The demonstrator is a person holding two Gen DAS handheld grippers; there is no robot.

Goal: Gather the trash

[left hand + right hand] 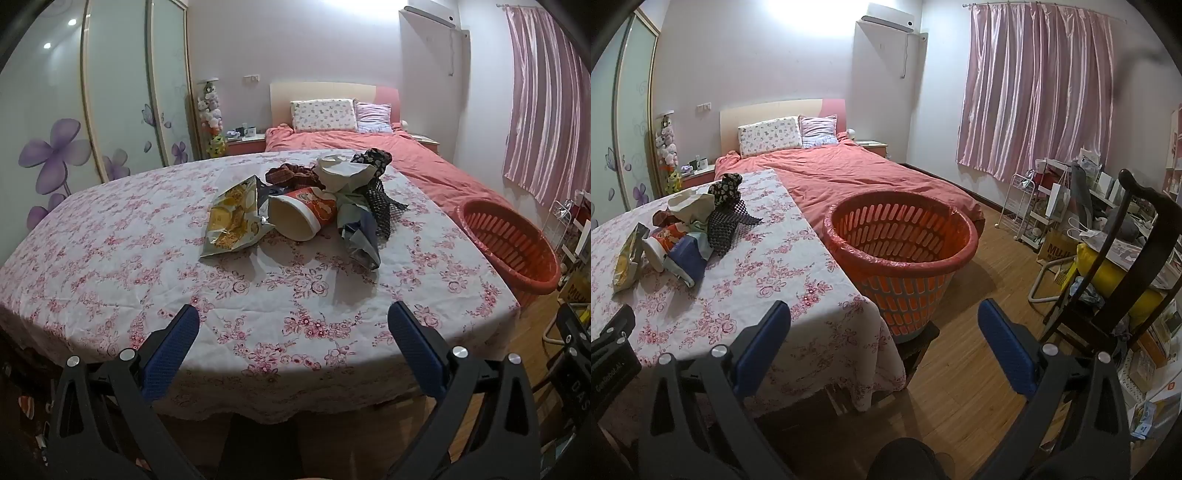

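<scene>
Both the left claw (293, 314) and right claw (884, 314) gape wide, holding and touching nothing.

Trash pile (314, 206) on table (110, 266), basket (517, 251) right.

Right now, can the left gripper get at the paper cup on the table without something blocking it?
Probably yes. The left gripper is open and points toward the cup, which lies on its side with bare tablecloth before it. The chip bag sits close beside it and might get nudged.

The basket (517, 243) runs half behind the table (110, 258) edge.
</scene>
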